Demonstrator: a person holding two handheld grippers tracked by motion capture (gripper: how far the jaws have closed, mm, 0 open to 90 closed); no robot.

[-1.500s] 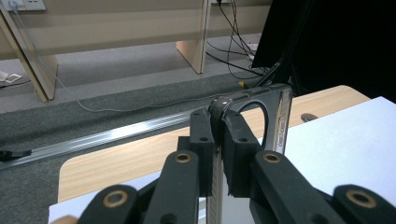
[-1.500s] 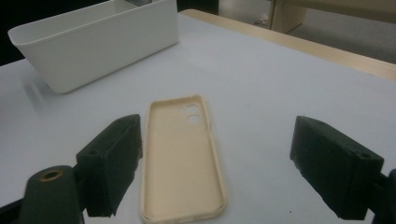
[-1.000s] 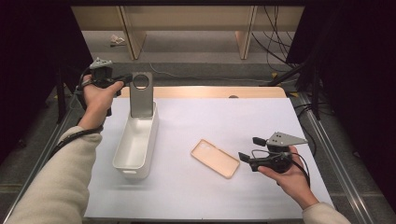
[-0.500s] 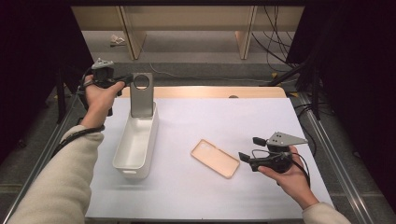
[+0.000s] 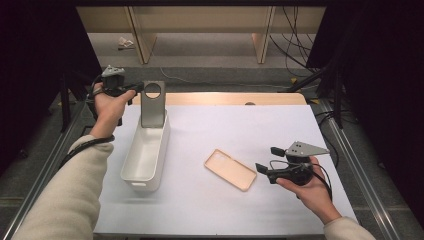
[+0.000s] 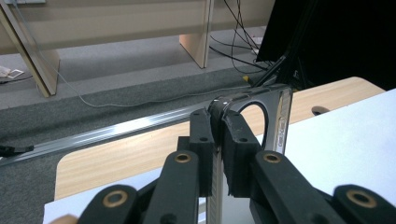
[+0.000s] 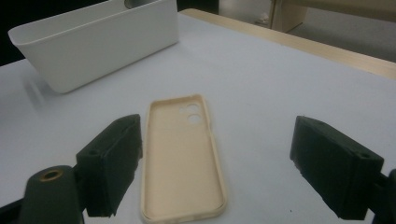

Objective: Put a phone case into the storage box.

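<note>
Two grippers: one per hand
Left gripper [image 6: 215, 140]: clamped on grey case [image 5: 152, 104], upright in bin [image 5: 145, 155], 10 o'clock
Right gripper [image 7: 215, 163]: jaws wide apart, 4 o'clock
Beige case [image 5: 230, 169]: flat, centre

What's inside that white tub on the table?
The white tub holds the lower end of a grey phone case, standing upright at its far end, pinched by the left gripper. The rest of the tub looks bare; the floor beneath the case is hidden.
</note>
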